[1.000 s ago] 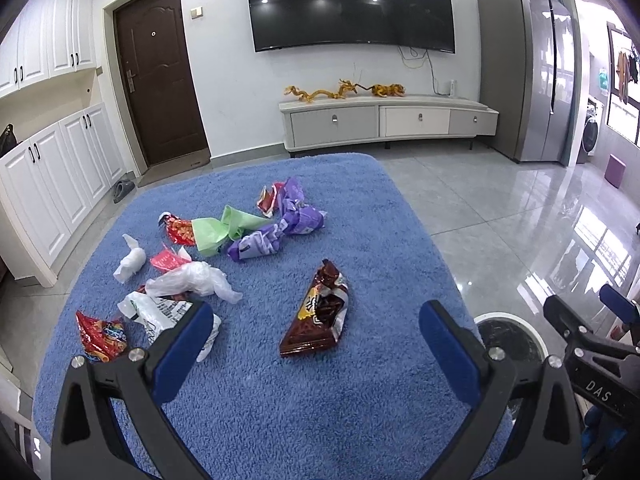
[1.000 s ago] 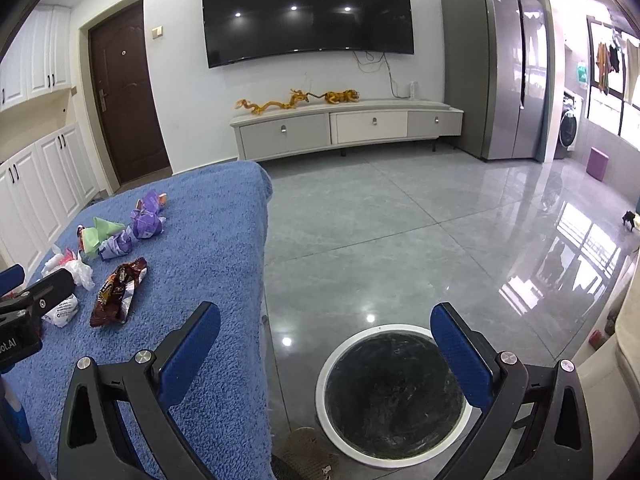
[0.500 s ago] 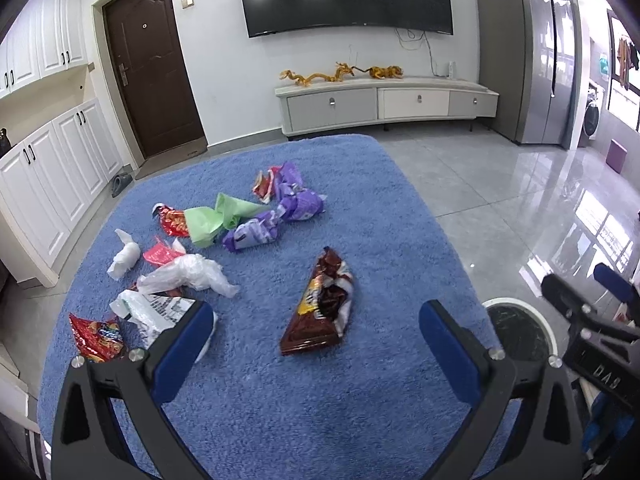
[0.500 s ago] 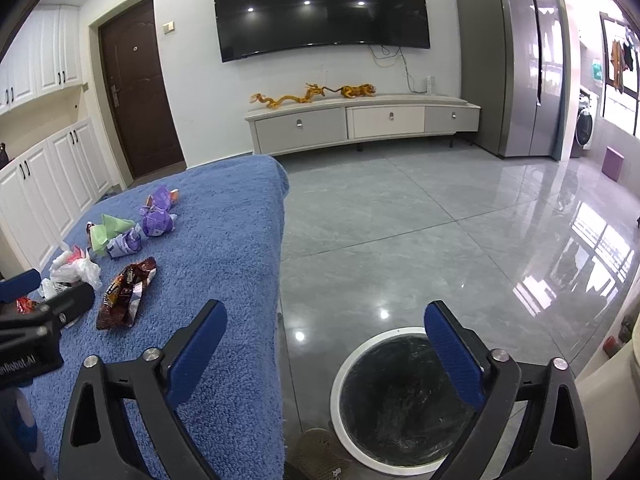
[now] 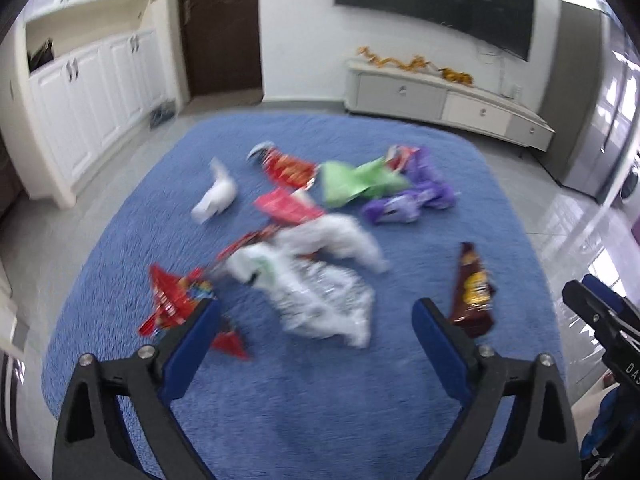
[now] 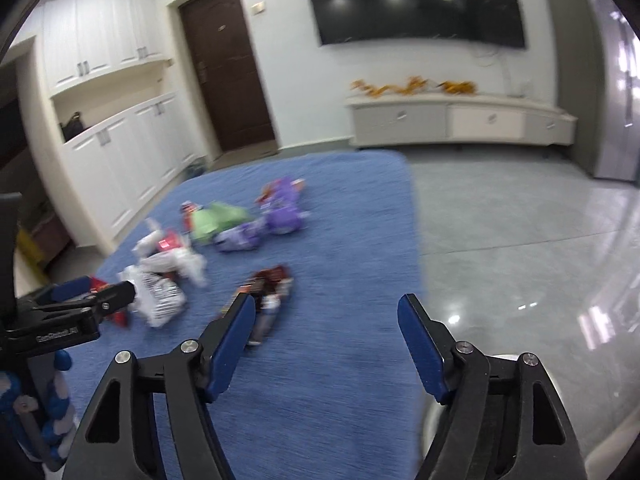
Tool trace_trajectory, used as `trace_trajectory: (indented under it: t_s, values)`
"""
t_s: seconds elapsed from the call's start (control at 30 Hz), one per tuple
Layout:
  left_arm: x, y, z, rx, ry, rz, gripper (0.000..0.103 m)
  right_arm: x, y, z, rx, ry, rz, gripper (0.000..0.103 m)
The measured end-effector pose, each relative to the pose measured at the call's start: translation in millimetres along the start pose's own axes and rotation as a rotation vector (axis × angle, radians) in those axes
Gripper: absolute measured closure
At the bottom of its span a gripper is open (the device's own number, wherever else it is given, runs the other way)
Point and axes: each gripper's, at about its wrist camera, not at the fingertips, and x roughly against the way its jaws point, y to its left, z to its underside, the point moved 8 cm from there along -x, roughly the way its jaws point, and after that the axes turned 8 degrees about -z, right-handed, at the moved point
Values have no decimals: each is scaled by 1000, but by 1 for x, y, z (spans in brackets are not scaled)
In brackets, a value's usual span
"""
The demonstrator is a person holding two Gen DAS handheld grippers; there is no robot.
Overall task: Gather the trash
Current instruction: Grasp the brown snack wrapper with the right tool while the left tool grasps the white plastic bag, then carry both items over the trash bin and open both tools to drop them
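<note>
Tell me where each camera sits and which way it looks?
Left wrist: sits on the left gripper, looks down along its open jaws at wrappers on the blue rug; the right gripper pokes in at the right edge.
Right wrist: sits on the right gripper, looks over the rug's right side and grey floor; its jaws have just been closing, empty; the left gripper shows at left.
Shared: the brown wrapper, TV, door.

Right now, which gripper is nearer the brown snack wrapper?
Right. The right gripper has the brown snack wrapper just ahead, by its left fingertip. The left gripper faces the white wrappers, with the brown one off past its right finger.
</note>
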Motion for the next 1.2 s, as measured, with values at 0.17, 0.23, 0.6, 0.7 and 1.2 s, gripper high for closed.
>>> trace_trajectory:
  t_s: [0.17, 0.23, 0.6, 0.7, 1.2]
  values:
    - [-27, 16, 5, 51, 81, 55, 11, -47, 26, 3, -26, 92, -99, 29]
    - [-36, 15, 3, 58, 98, 68, 12, -66, 31, 5, -37, 129, -106, 29]
    - [-61, 0, 7, 74, 158, 137, 55, -112, 46, 23, -87, 226, -176, 64]
    - [-54, -1, 10, 90, 158, 160, 66, -103, 47, 26, -79, 207, -194, 77]
    - [25, -62, 5, -75, 32, 192, 74, -12, 12, 16, -98, 36, -202, 83]
